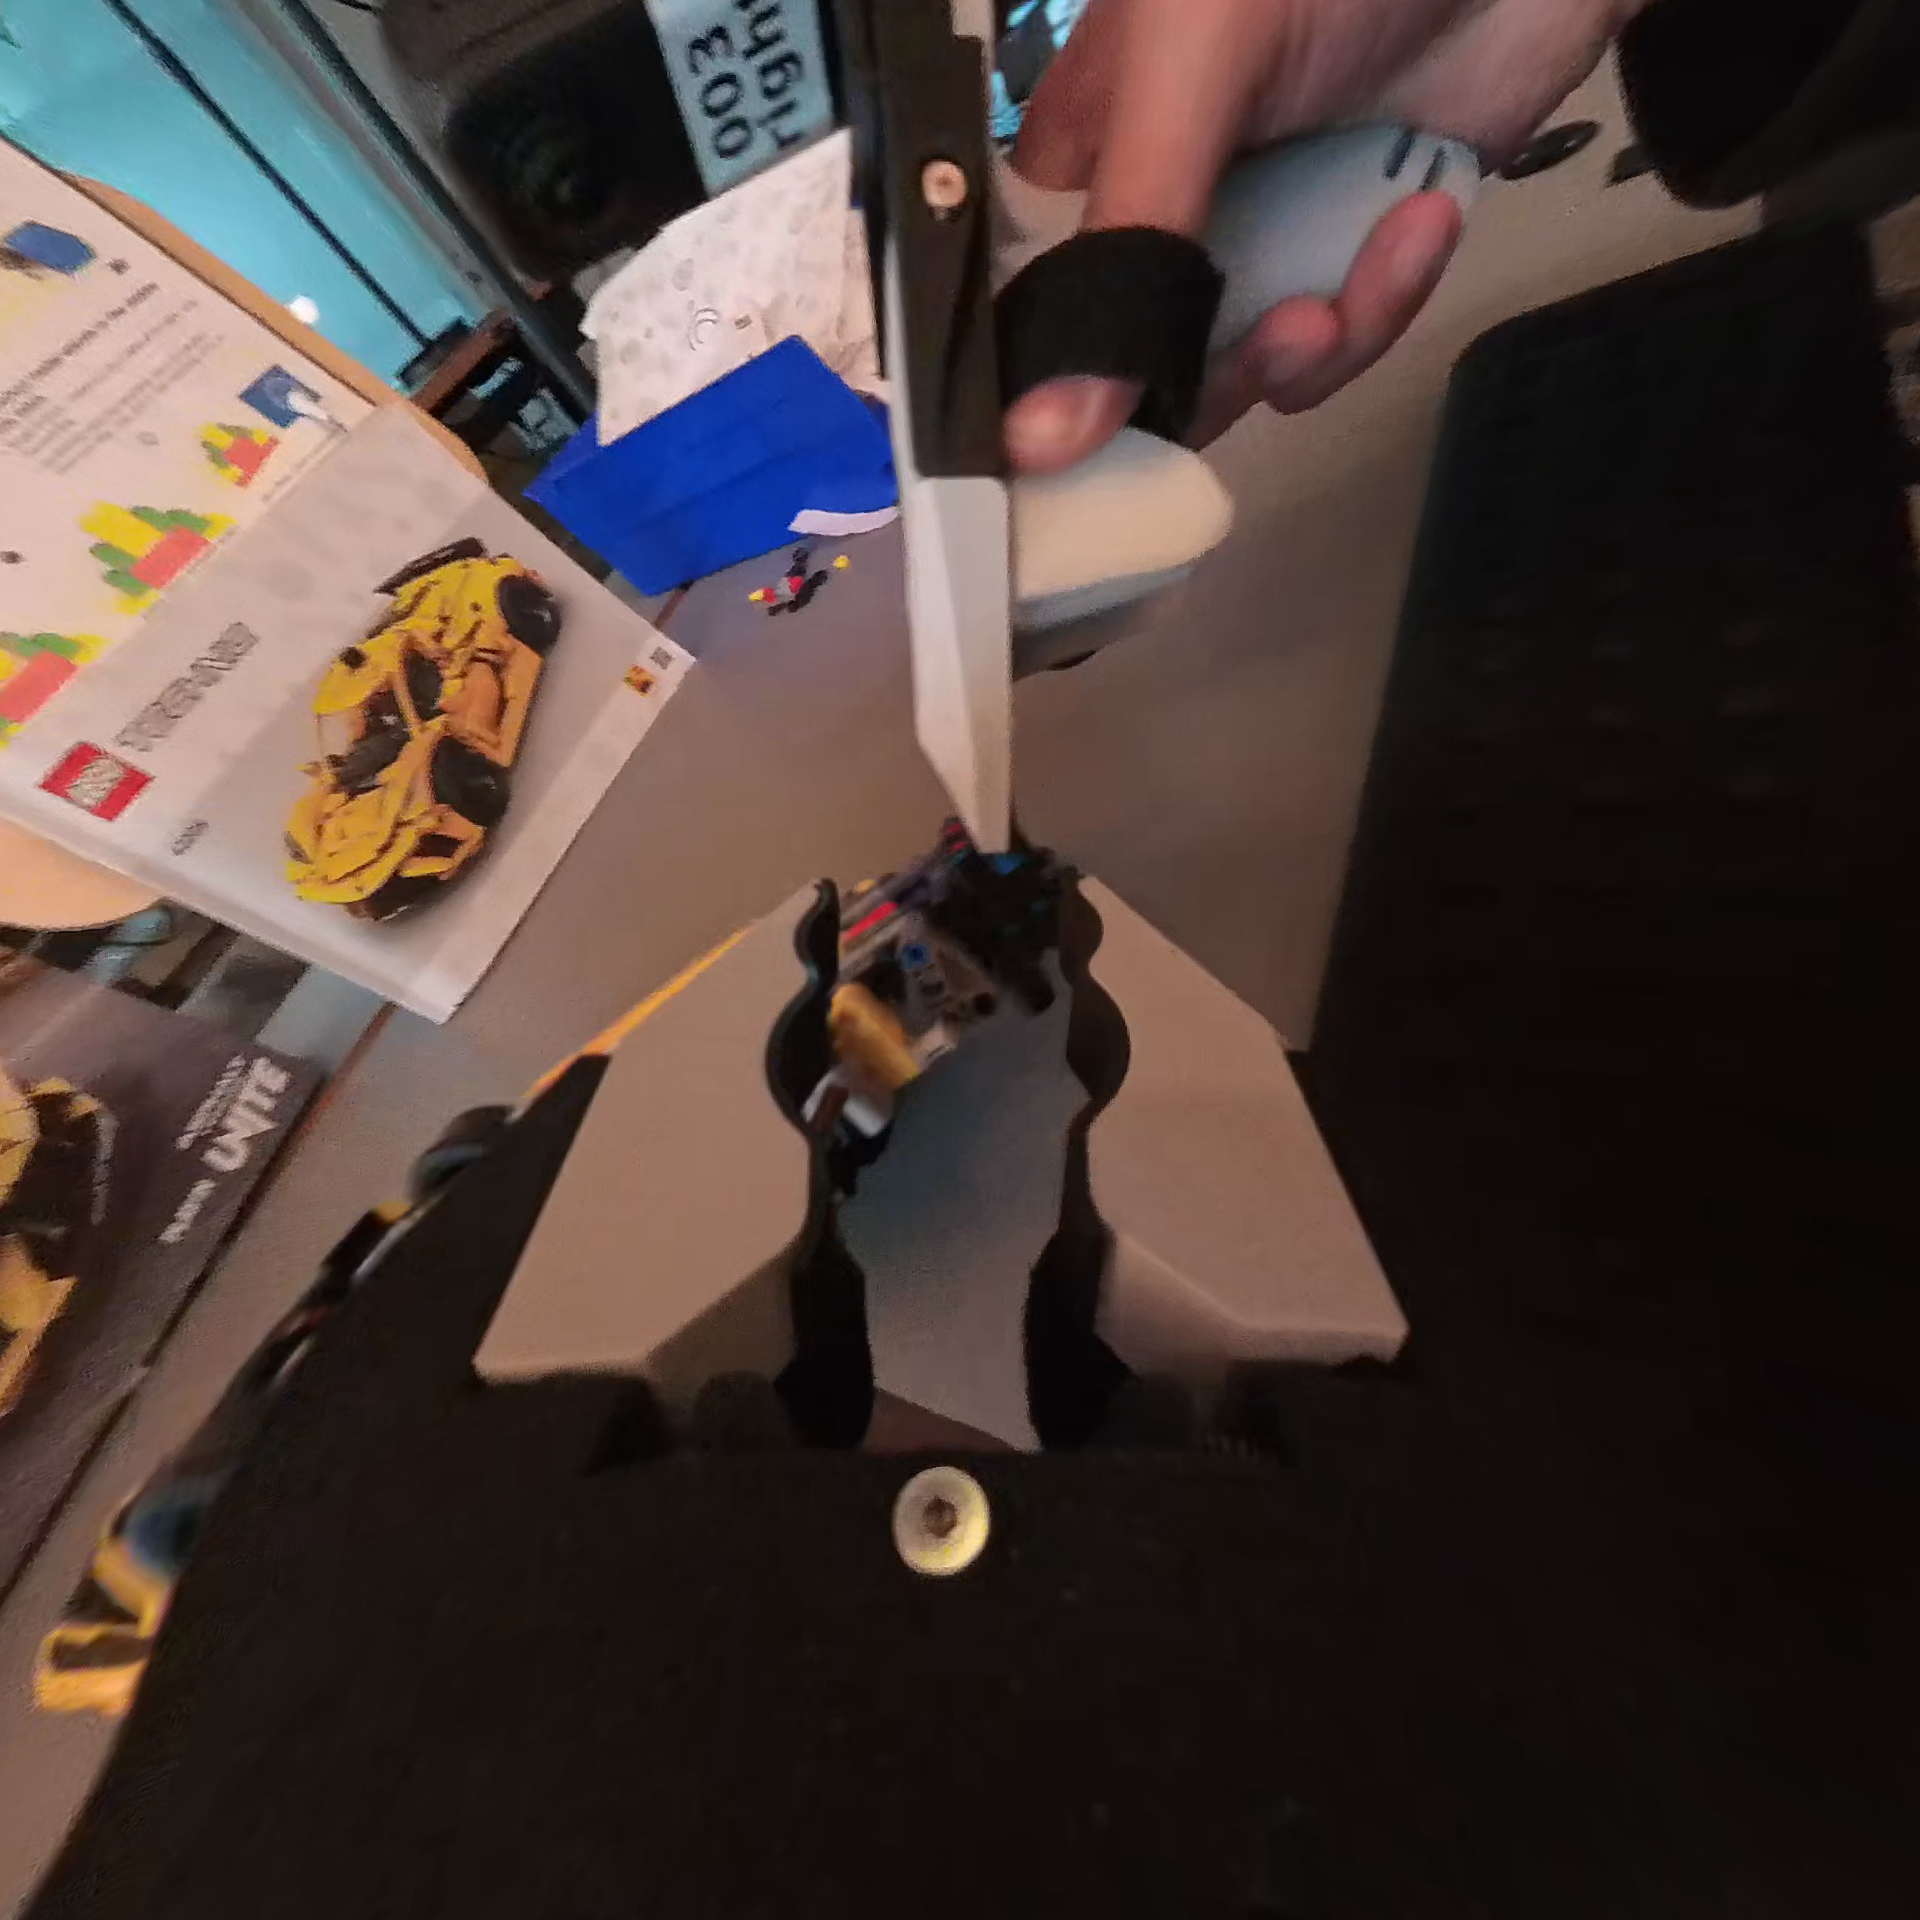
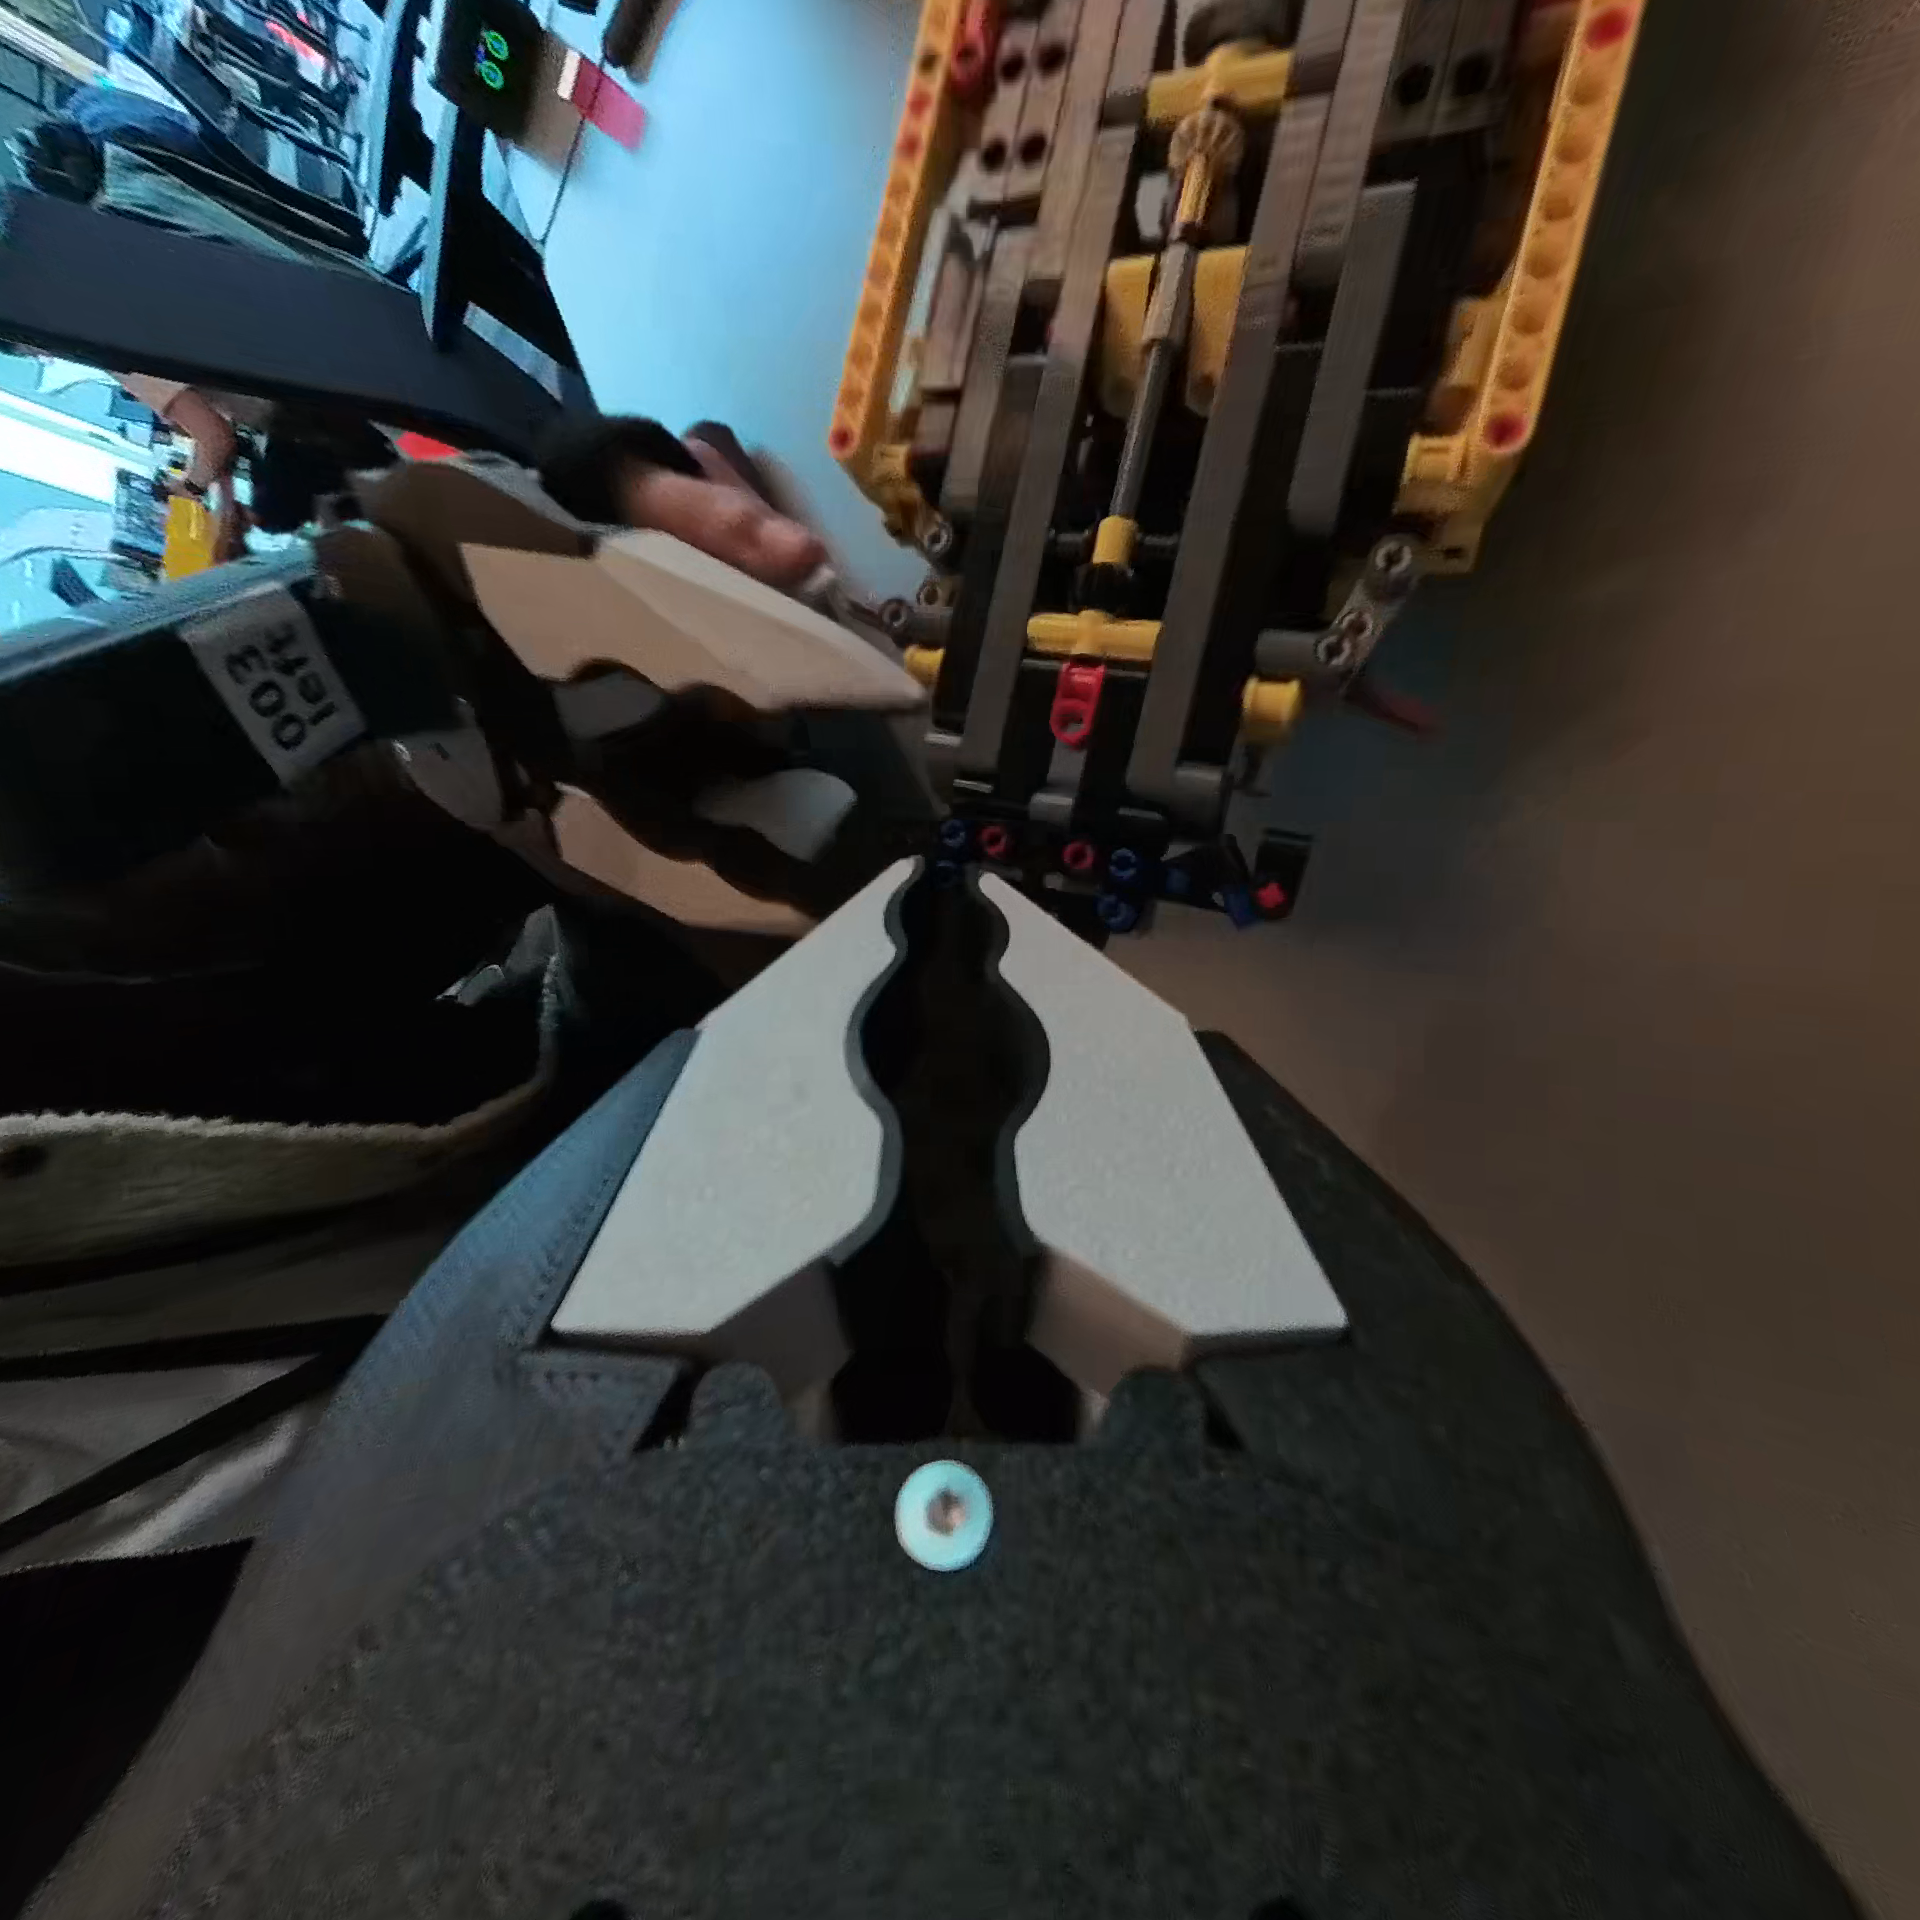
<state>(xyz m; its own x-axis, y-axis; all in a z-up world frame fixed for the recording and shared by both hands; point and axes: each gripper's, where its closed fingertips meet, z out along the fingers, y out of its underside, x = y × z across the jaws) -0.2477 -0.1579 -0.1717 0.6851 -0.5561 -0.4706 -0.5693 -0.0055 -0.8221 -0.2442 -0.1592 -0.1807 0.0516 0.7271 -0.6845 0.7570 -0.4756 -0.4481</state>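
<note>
Clamping the near end of a yellow and grey brick-built chassis (image 2: 1195, 416), the right gripper (image 2: 948, 883) has its jaws drawn almost together on the black edge studded with blue and red pins. The left gripper (image 1: 940, 914) comes in from the left and grips the same end, its jaws parted only by the parts between them. Farther left on the grey table (image 1: 1195, 748) lie an instruction booklet (image 1: 343, 717) and a blue bag (image 1: 717, 468).

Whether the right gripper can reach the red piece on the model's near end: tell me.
Probably yes: the red piece sits just past the right gripper, nothing between; left gripper off aside.
</note>
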